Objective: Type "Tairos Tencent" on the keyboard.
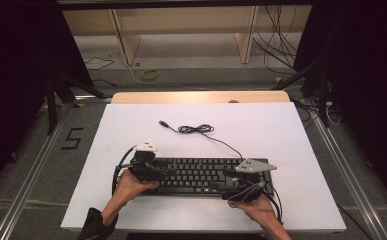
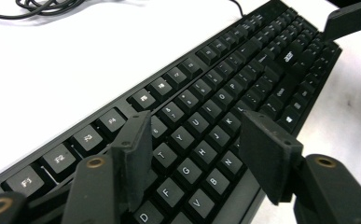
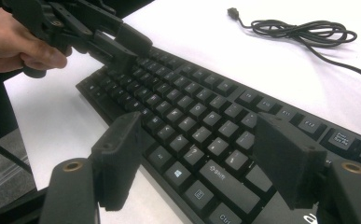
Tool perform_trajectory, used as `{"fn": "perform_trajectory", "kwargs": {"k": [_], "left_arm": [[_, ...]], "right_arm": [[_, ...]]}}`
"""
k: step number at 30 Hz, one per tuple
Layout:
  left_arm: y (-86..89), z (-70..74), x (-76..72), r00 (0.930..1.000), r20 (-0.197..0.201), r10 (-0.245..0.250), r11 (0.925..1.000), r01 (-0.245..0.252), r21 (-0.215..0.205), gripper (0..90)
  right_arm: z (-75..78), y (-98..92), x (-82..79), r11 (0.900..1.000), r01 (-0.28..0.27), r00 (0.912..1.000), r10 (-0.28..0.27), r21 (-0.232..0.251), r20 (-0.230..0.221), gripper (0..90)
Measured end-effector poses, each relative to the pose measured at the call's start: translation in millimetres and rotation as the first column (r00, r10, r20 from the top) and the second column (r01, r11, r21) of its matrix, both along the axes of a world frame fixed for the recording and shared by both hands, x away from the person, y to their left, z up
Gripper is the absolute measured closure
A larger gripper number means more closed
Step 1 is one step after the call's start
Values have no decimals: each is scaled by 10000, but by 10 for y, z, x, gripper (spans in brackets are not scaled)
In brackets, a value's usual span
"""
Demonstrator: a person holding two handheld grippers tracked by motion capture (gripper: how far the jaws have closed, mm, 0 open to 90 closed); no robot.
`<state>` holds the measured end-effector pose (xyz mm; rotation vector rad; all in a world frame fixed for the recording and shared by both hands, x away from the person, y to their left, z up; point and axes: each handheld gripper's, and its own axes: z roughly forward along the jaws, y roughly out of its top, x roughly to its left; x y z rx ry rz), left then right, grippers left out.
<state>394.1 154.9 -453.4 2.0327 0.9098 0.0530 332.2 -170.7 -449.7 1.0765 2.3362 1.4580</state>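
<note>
On the white bench (image 1: 291,130), the black keyboard (image 1: 196,175) lies near the front edge between left gripper (image 2: 197,154) and right gripper (image 3: 201,158), both with jaws spread and empty; closing evenly on each end should keep it level

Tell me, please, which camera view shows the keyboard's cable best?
The high view: the cable runs whole from keyboard to plug. The right gripper view catches its coil and plug; the left gripper view only a cropped bit.
</note>
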Motion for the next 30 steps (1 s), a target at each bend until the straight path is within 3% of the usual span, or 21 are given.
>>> {"fn": "perform_trajectory", "kwargs": {"k": [12,17,30], "left_arm": [[82,52,-107,9993,364,58,9985,-37,-554,352],[114,65,-173,9989,477,27,9950,20,-996,336],[185,15,-387,9961,880,-103,9907,221,-1344,311]], "right_arm": [[15,-68,-17,9999,112,9998,-114,99,191,335],[19,-107,-32,9998,172,9995,-175,112,276,335],[19,-312,-149,9989,447,9976,-453,118,519,334]]}}
